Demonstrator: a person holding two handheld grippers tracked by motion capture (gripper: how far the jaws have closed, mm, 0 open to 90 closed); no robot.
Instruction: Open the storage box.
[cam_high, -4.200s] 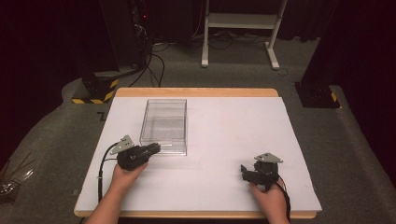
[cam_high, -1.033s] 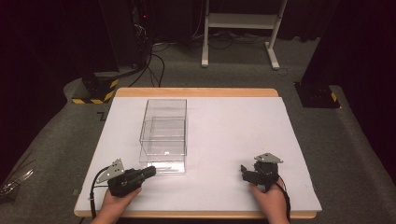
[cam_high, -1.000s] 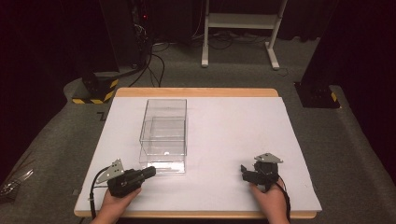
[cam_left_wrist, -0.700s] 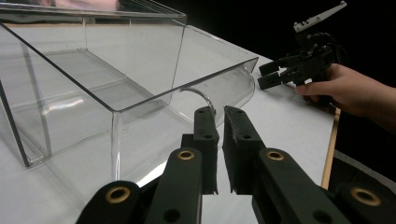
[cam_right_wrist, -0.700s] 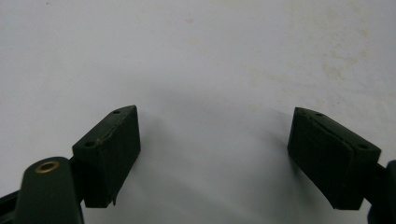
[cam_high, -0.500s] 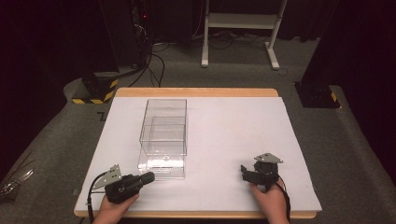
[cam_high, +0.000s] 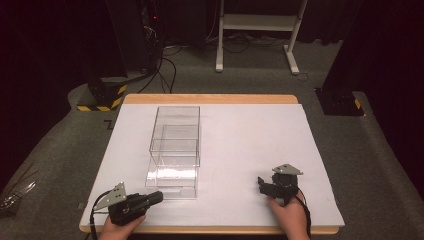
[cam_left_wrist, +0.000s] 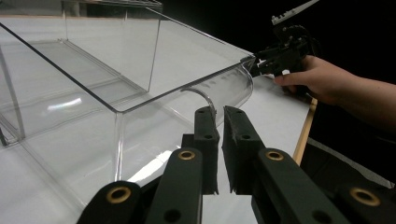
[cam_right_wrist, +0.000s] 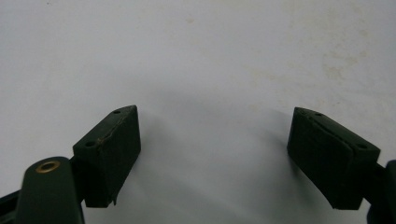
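A person seated at a white-topped table holds a two-jaw gripper in each hand, with a clear plastic drawer box standing left of centre on the board; the box is a transparent outer shell whose inner drawer is slid partway out toward the person, its front end resting on the table near the left gripper; both shell and drawer look empty, with just reflections showing on the clear walls

The left gripper lies at the near left corner of the table, gripped by the left hand, its jaws pointing right toward the drawer's front; in the left gripper view the two black jaws stand nearly together with a thin slit between them and nothing caught there, just short of the drawer's curved clear pull, apart from it

The right gripper sits on the near right of the table, well apart from the box, held by the right hand; in the right gripper view its jaws are spread wide over the bare white surface, grasping nothing; the same gripper and hand also appear beyond the drawer's corner in the left gripper view
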